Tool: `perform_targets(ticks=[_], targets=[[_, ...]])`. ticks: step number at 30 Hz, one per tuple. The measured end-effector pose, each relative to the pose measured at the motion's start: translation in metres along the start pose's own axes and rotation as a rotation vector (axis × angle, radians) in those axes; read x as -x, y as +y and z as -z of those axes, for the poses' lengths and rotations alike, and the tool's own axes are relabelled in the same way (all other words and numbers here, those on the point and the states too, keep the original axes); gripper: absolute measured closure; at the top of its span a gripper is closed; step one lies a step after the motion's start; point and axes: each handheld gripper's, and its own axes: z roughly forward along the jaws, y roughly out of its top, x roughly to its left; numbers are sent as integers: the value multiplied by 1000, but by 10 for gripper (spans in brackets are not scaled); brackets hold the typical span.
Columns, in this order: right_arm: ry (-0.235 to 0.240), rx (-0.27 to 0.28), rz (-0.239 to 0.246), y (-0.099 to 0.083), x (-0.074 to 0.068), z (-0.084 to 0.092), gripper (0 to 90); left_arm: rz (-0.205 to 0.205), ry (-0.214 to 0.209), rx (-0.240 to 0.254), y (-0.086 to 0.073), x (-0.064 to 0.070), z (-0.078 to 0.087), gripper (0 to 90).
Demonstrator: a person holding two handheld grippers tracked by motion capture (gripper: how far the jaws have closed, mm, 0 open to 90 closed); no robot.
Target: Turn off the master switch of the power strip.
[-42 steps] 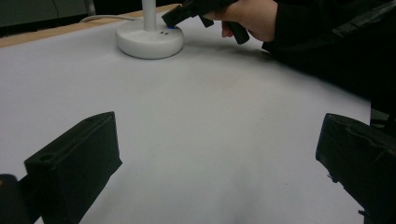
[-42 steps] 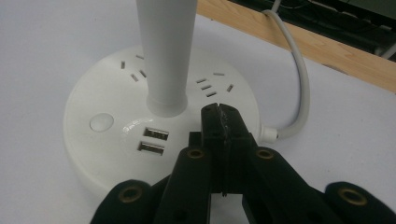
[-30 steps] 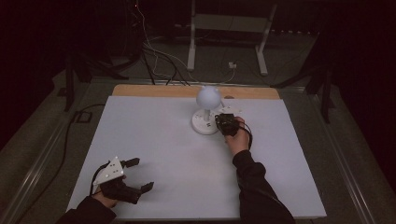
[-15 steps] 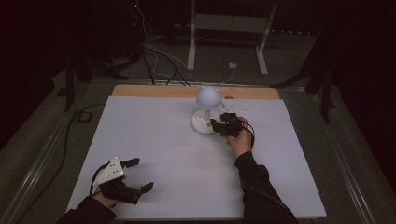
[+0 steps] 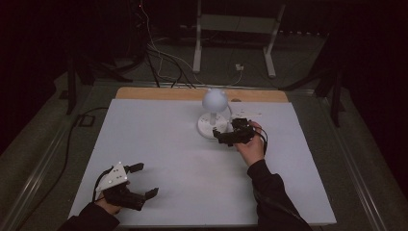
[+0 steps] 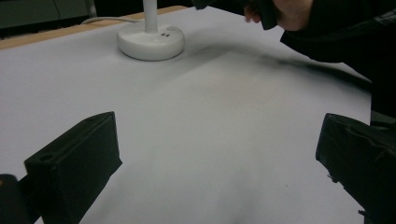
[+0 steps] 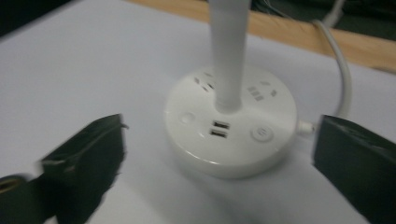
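The lamp [image 5: 213,115] stands at the far middle of the table [image 5: 159,144], its cord trailing off the far edge. The right gripper [image 5: 225,136] hangs just near of the lamp's base, jaws just opened wide, nothing between them. The left gripper [image 5: 142,180] rests at the near left corner, jaws apart and empty.

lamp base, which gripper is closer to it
Right. The right gripper hangs open just beside the lamp base, not gripping it; the left gripper is far off at the table's near left corner.

White table [image 5: 159,144] under white lamp [image 5: 213,115]
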Motion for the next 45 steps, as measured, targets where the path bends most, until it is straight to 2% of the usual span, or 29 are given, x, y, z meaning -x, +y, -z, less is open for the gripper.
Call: perform_targets(ticks=[1,5,7,8,10,17,23,34,45], targets=[[-9,3,11,0,-1,3,0,0,0,0,0,0,0,3],[27,7,30,-3,-1,14,0,1,0,-1,0,0,-1,3],[20,21,51,-6,-2,20,0,2,-1,0,0,0,-1,3],[43,2,48,-8,-3,25,0,3,-1,0,0,0,-1,3],[47,-1,51,-10,-3,28,0,3,-1,-1,0,0,-1,3],[67,33,46,-22,-6,53,0,3,-1,0,0,1,-1,3],[88,-4,66,-36,-10,69,0,4,0,-1,0,0,-1,3],[79,-60,110,-68,-15,100,0,1,-1,-4,0,1,-1,3],[77,-94,115,-97,-20,119,0,-1,0,-4,0,1,-1,3]])
